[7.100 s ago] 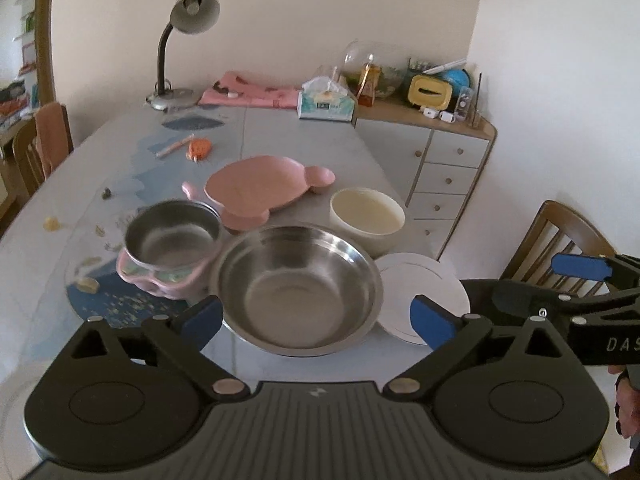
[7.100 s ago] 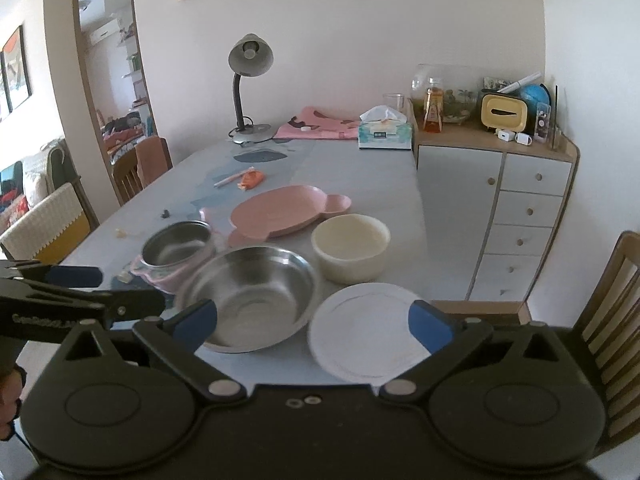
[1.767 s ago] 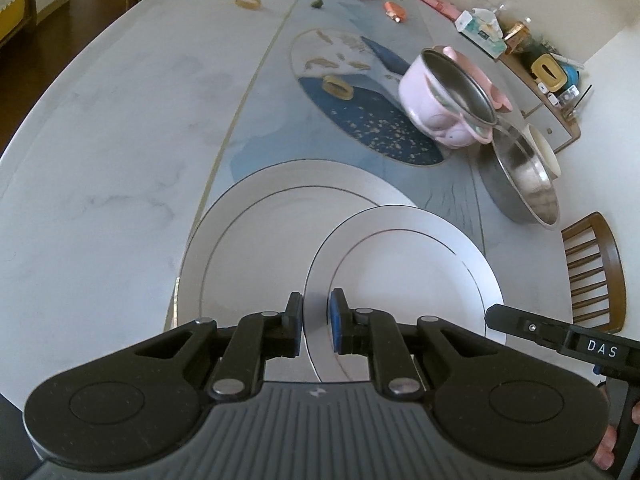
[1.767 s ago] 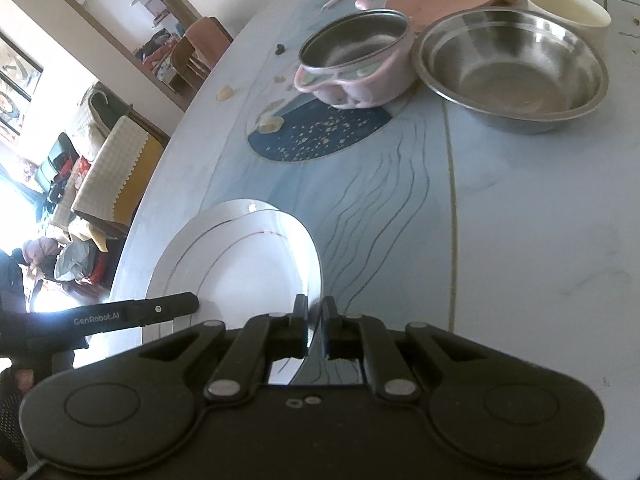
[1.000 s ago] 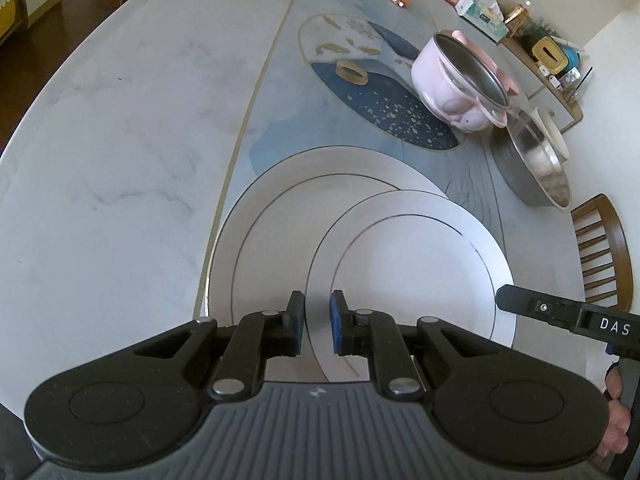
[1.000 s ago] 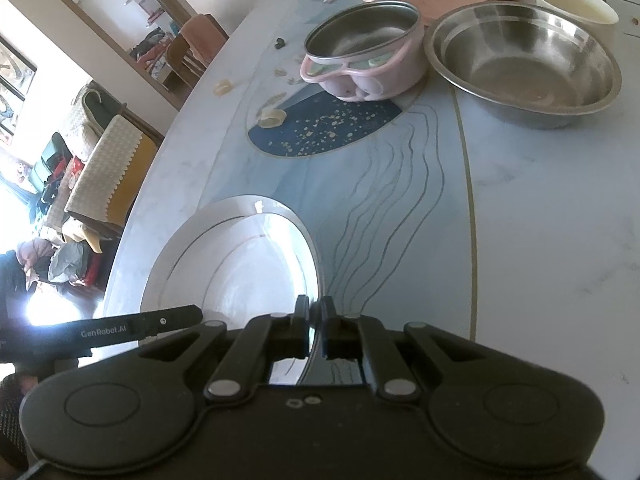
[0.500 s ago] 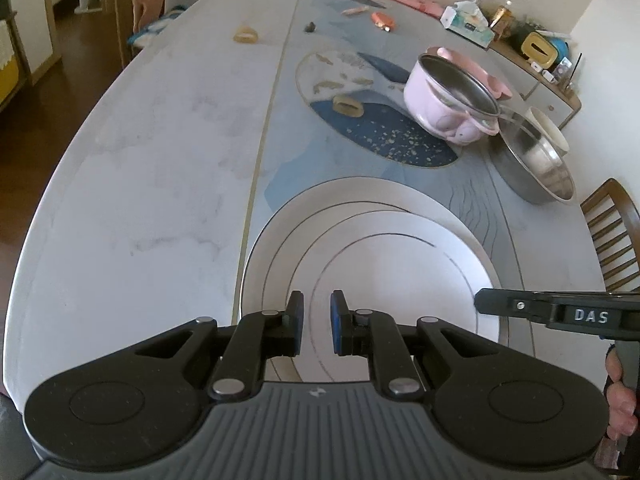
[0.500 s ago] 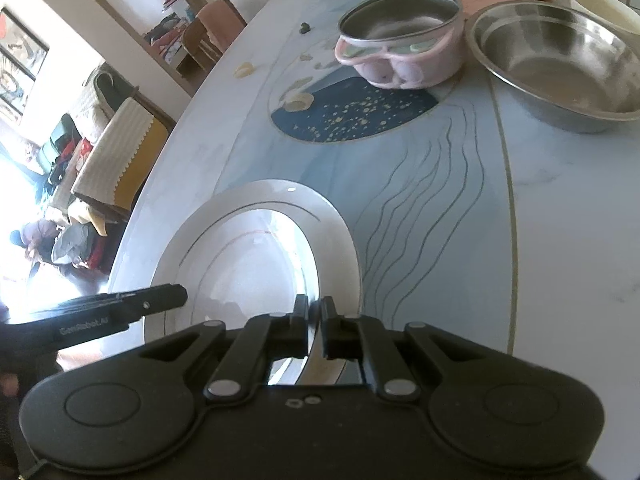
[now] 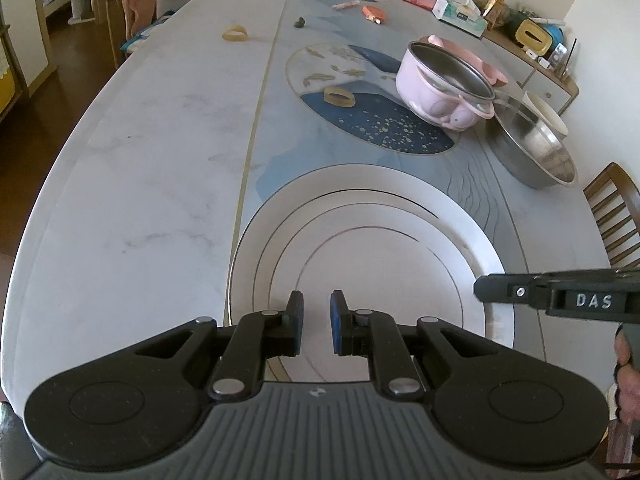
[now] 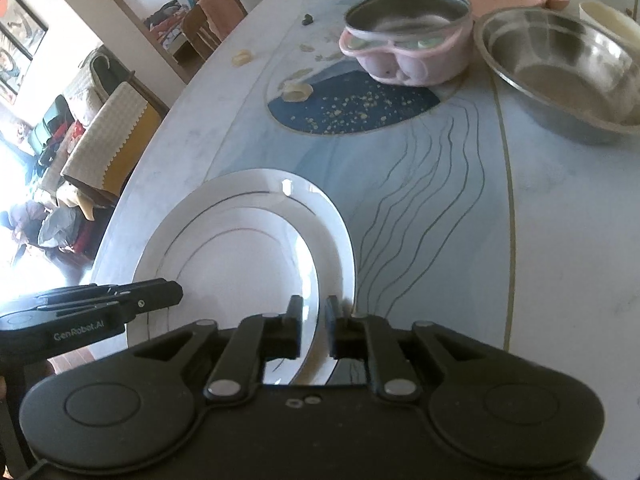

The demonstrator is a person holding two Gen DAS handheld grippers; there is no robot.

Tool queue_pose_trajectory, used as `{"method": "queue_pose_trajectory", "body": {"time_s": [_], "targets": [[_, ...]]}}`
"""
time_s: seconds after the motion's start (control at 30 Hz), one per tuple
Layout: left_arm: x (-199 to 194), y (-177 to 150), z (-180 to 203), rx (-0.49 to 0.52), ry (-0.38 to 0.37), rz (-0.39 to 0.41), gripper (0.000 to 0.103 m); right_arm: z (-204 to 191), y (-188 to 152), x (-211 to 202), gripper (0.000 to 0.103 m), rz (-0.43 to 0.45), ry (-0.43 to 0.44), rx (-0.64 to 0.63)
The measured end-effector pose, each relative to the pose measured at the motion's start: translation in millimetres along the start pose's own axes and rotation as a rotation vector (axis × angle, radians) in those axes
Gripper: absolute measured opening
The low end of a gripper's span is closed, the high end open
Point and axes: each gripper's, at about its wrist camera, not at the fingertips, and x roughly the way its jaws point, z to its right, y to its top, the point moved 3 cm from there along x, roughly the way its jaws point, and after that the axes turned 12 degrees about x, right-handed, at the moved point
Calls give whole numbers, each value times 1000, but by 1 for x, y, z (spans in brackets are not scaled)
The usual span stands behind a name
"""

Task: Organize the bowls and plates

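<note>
While small plate (image 9: 384, 256) sits on big plate (image 9: 256, 248), right gripper (image 10: 311, 326) fingers straddle rim.

A home dining room: wooden chairs (image 9: 614, 216) ring the marble-patterned counter (image 9: 160, 152), a drawer sideboard (image 9: 544, 80) carries a tissue box (image 9: 460, 10), and what looks like a sofa (image 10: 100, 128) shows through the doorway.

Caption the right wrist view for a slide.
Right gripper straddling the small white plate's rim, plate stacked on the larger plate.
</note>
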Motion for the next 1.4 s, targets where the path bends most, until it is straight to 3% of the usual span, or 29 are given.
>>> {"method": "queue_pose_trajectory", "body": {"time_s": [0.2,0.43,0.5,0.67,0.83,0.93,1.07,1.13,1.23,1.4], "targets": [[-14,8,12,56,12,38,13,-5,2,-19,21,34,-16,-53],[-35,27,32,107,-3,108,14,-12,7,-52,34,108,-48,-96],[-40,32,39,125,-2,127,18,-15,8,-61,36,136,-63,-114],[-51,48,51,143,-9,182,47,-20,11,-82,46,188,-83,-142],[-59,65,64,169,-24,216,57,-19,21,-99,52,224,-103,-153],[-64,77,73,190,-27,241,67,-16,31,-110,62,251,-113,-161],[-62,97,86,204,-12,239,69,-7,50,-126,75,273,-108,-144],[-60,108,92,212,-4,237,69,-1,62,-131,80,274,-100,-129],[-58,125,102,226,11,257,78,8,79,-137,85,295,-123,-152],[-52,159,117,211,20,285,79,24,108,-145,94,317,-147,-196]]}}
